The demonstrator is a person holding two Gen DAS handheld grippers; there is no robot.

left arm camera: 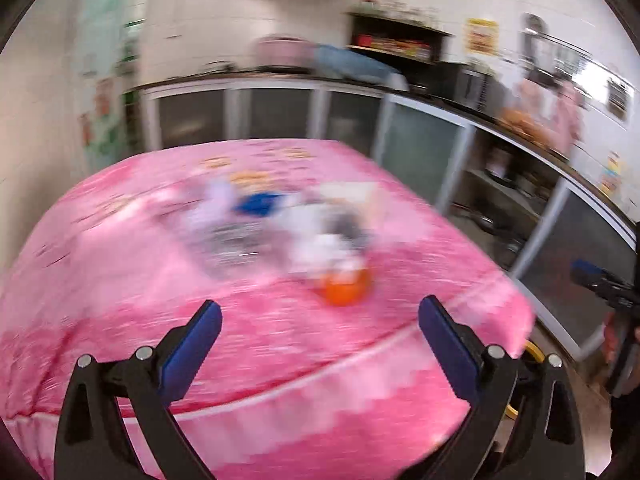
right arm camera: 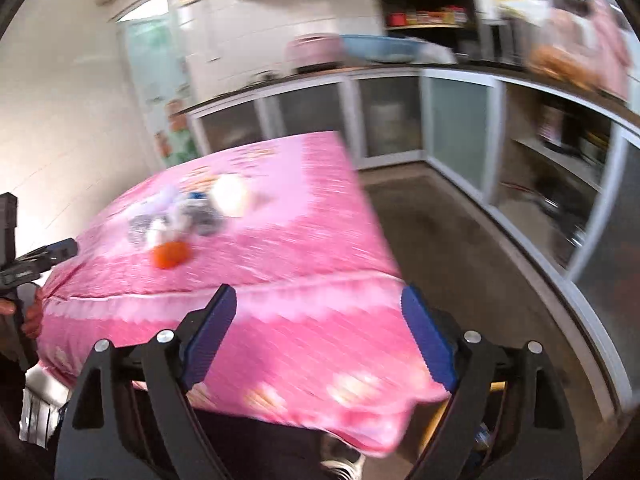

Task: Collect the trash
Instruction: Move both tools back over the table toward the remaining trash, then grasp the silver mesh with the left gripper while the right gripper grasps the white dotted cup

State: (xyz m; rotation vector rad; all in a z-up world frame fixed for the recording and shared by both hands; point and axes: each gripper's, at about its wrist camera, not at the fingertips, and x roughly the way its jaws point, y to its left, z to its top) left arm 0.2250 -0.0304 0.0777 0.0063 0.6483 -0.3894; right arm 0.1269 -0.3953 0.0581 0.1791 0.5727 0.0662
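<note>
Left wrist view: the left hand-held gripper (left arm camera: 320,314) tilts downward over the near edge of a worktop (left arm camera: 120,280) under a pink cloth. Its blue-padded fingers (left arm camera: 192,348) are spread wide, with nothing between them. The trash (left arm camera: 280,224), a blurred heap of white, grey and blue scraps, lies ahead of the fingertips near the worktop's middle. An orange ball (left arm camera: 344,290) sits at the heap's near edge, just ahead and slightly right of the fingertips. At the far right edge, part of the other gripper shows, apart from the worktop.

Right wrist view: the right hand-held gripper (right arm camera: 319,306) also tilts downward, above the worktop's (right arm camera: 312,340) near corner, with bare floor (right arm camera: 460,260) to its right. Its fingers (right arm camera: 428,340) are spread and empty. The trash (right arm camera: 188,212) lies ahead and well to the left, the orange ball (right arm camera: 170,255) nearest. At the far left edge the left gripper's tip points toward the worktop.
</note>
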